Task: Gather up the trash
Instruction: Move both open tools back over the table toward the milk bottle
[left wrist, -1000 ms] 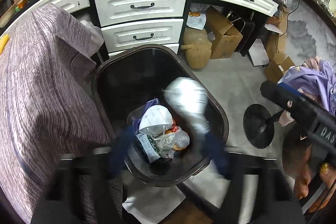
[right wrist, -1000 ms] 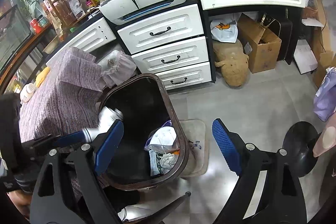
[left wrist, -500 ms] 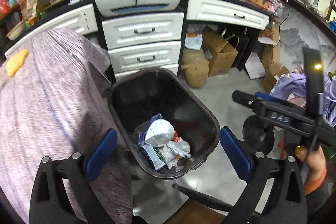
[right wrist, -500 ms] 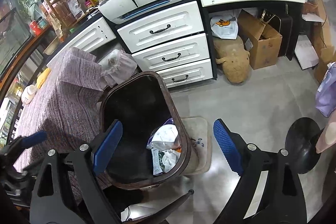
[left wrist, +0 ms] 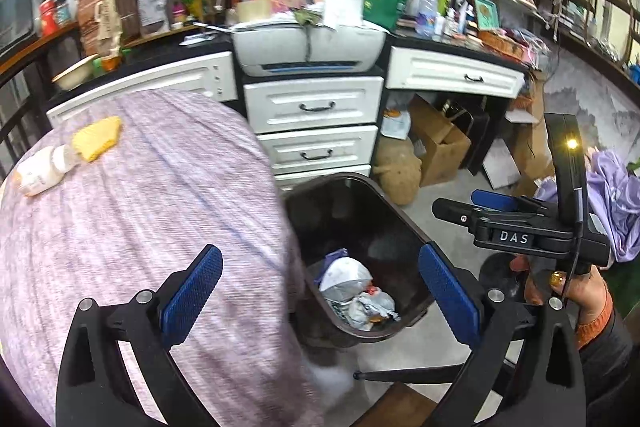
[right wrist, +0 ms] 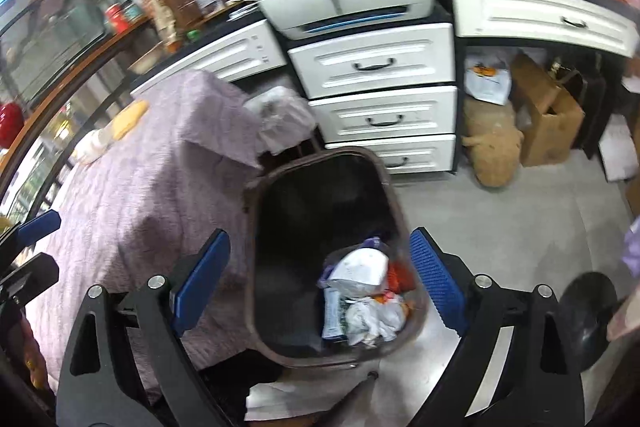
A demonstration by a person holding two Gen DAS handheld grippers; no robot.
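Dropped since the earlier frame: white crumpled wrapper gone from the left gripper [left wrist: 320, 297], whose blue-padded jaws have just been opening and now stand wide and empty. Lying among crumpled white trash [left wrist: 352, 291] at the near end of the dark brown plastic bin [left wrist: 404, 215]. Right gripper [right wrist: 320, 279] likewise released, empty, above the bin [right wrist: 384, 171]. Left of it, purple-clothed table [left wrist: 140, 207] bearing a yellow sponge [left wrist: 98, 138] and a small bottle [left wrist: 40, 169].

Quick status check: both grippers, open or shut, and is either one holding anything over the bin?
Left gripper: open, nothing between its blue pads; its jaws have just been opening.
Right gripper: open, empty, above the dark brown plastic trash bin.
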